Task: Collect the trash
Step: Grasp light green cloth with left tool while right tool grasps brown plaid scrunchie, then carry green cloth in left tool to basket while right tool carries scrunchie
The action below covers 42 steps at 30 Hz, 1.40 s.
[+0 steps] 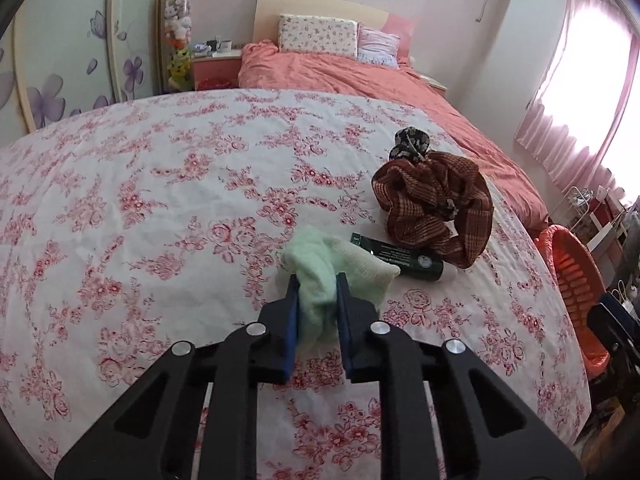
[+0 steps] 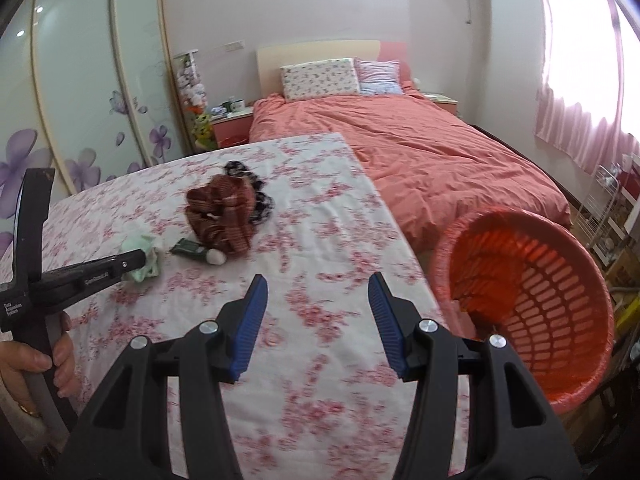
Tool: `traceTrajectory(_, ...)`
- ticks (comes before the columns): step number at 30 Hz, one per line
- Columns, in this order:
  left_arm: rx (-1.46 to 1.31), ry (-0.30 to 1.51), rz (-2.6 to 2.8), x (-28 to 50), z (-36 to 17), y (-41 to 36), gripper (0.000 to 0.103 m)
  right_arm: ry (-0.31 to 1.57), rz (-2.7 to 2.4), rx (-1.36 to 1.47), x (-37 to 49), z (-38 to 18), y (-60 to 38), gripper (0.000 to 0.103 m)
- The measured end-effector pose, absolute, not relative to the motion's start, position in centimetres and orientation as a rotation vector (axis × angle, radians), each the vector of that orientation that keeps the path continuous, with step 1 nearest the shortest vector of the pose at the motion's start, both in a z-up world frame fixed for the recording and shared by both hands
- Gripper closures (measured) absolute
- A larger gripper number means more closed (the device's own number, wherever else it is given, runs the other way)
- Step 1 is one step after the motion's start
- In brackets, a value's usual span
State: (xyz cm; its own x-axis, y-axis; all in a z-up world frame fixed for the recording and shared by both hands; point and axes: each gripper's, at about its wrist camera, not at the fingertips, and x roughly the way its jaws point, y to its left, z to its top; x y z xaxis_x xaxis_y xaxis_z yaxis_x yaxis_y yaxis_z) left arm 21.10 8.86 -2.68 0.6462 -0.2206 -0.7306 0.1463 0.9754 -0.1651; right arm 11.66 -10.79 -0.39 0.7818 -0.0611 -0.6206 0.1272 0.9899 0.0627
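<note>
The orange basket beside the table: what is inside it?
The orange basket shows only its slotted wall inside; no trash is visible. Its bottom is hidden by the right gripper and the near rim.

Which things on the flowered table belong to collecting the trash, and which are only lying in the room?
For the job:
- green cloth, pinched in the left gripper
- dark green tube
- brown checked cloth
- orange basket

Just lying about:
- pillows
- plush toys
- pink curtain
</note>
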Motion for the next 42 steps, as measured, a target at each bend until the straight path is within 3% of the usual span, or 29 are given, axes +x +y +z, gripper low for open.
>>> traceTrajectory(5,-0.083,0.807,-0.183,20.9,-2.1,10.4,0.09,0.671,-0.056,0.082,13.1,-0.4,-8.7,0.051)
traceTrajectory(8,-0.091,0.79,-0.155,20.7,-1.8,12.1,0.09,0.672,-0.039,0.08,14.6,-0.5,-7.7,0.062)
traceTrajectory(11,-0.095,0.78,-0.132,20.7,-1.5,13.5,0.09,0.683,-0.014,0.118,16.9,-0.6,-7.1,0.066)
traceTrajectory(20,-0.124,0.766,-0.103,20.4,-1.1,16.2,0.09,0.762,-0.017,0.174,23.0,-2.2,-6.2,0.068)
traceTrajectory(24,-0.132,0.759,-0.099,20.2,-0.8,16.6,0.09,0.785,-0.019,0.16,24.0,-2.8,-6.0,0.095)
traceTrajectory(42,-0.115,0.69,-0.157,17.3,2.7,14.3,0.09,0.536,-0.004,0.181,15.3,6.6,-8.1,0.098)
